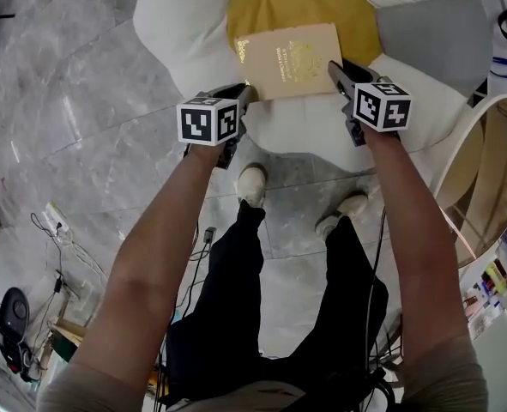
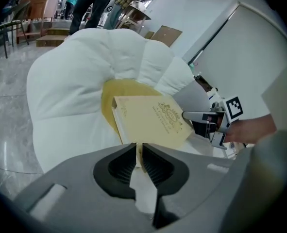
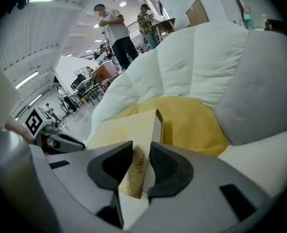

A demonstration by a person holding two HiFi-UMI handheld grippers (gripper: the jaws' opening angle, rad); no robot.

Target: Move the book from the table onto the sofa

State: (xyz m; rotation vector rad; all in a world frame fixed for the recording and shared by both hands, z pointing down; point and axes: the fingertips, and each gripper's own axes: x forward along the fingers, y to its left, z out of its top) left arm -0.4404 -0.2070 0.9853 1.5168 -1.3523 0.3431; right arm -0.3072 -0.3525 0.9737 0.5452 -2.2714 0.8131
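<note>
A cream book (image 1: 289, 58) with gold print lies over the yellow centre (image 1: 279, 3) of a flower-shaped sofa (image 1: 184, 24) with white petals and one grey one. My left gripper (image 1: 246, 93) holds its near left corner; in the left gripper view the narrow jaws (image 2: 139, 152) pinch a thin cream edge of the book (image 2: 150, 120). My right gripper (image 1: 337, 69) is at the book's right edge. In the right gripper view the thick edge of the book (image 3: 119, 130) sits between the wide-set jaws (image 3: 141, 154), with a white sliver beside one pad.
Grey marble floor (image 1: 64, 101) surrounds the sofa. A round glass table with a wooden rim (image 1: 485, 170) stands close on the right. Cables and a dark device (image 1: 13, 316) lie at the lower left. People stand in the background (image 3: 114, 28).
</note>
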